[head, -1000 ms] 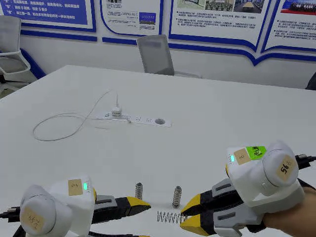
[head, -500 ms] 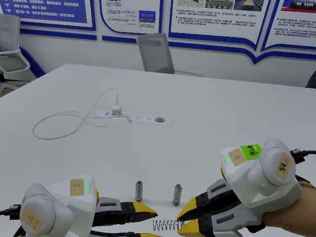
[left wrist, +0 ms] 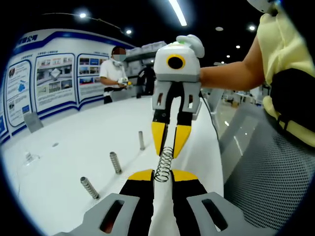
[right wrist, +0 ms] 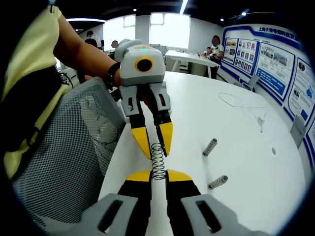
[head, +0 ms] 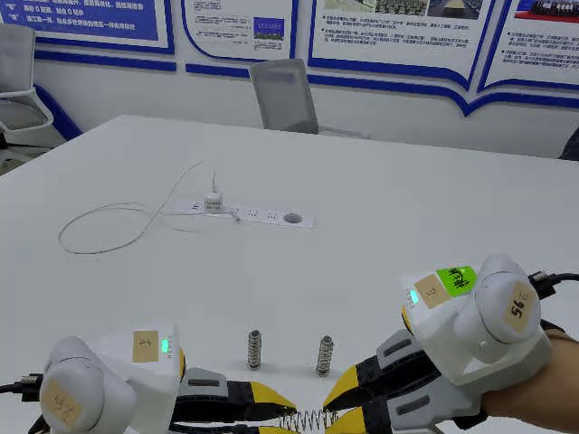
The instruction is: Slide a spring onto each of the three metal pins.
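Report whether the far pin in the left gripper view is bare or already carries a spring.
Bare: the far pin shows a smooth shaft with no coils, while the two nearer pins are coil-wrapped.

A white power strip (head: 262, 218) lies on the white counter (head: 407, 208), its cable (head: 109, 221) looping left. A grey chair (head: 283, 95) stands behind, beneath blue-trimmed wall posters (head: 389, 27).

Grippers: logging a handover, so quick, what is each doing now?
Left gripper: closed on one end of the spring.
Right gripper: closed on its other end.
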The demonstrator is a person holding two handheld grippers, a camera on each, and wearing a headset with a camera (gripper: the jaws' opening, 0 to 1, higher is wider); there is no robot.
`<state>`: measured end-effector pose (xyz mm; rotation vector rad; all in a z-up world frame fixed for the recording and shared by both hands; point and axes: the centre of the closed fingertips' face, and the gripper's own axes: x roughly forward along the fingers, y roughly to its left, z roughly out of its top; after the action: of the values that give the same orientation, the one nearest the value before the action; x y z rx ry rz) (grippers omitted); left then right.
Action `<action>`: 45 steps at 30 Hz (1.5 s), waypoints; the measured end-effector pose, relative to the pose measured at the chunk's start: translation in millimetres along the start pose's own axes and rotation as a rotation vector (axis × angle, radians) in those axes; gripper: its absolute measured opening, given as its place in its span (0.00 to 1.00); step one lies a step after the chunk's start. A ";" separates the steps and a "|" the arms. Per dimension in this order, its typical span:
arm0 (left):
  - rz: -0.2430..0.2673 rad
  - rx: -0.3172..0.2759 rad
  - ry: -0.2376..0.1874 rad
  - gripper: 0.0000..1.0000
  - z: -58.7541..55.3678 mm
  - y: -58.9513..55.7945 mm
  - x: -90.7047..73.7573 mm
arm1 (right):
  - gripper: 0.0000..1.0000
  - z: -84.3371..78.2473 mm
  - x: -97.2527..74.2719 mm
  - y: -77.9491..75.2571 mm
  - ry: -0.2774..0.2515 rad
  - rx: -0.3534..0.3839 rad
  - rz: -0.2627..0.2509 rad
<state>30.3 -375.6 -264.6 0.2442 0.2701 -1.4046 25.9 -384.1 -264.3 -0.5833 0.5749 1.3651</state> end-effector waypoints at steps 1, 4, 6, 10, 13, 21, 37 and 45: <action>-0.001 -0.001 0.001 0.13 -0.2 -0.2 0.0 | 0.11 0.1 0.0 0.1 0.000 -0.001 0.000; -0.005 0.006 0.007 0.13 -1.0 -0.5 0.2 | 0.11 1.0 -0.4 0.8 -0.003 0.000 0.003; -0.005 0.013 0.013 0.12 -2.0 -0.6 0.2 | 0.11 2.3 -0.8 0.8 -0.008 0.000 0.002; -0.002 0.021 0.021 0.12 -3.3 -0.5 -0.5 | 0.11 9.0 -4.4 0.6 -0.031 0.007 0.001; 0.000 0.026 0.024 0.11 -3.1 -0.5 -0.6 | 0.11 15.1 -6.7 0.1 -0.050 0.008 -0.002; 0.003 0.033 0.030 0.11 -2.4 -0.5 -0.7 | 0.11 32.0 -9.7 -0.3 -0.086 -0.004 -0.012; 0.006 0.047 0.026 0.10 1.7 -3.0 1.3 | 0.12 58.1 -4.7 1.0 -0.122 -0.049 -0.022; 0.015 0.038 0.019 0.10 1.8 -1.9 0.5 | 0.12 59.6 -5.1 -0.7 -0.128 -0.031 -0.032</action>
<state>28.7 -376.9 -263.1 0.2902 0.2573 -1.3942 28.5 -347.1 -217.3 -0.5240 0.4393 1.3721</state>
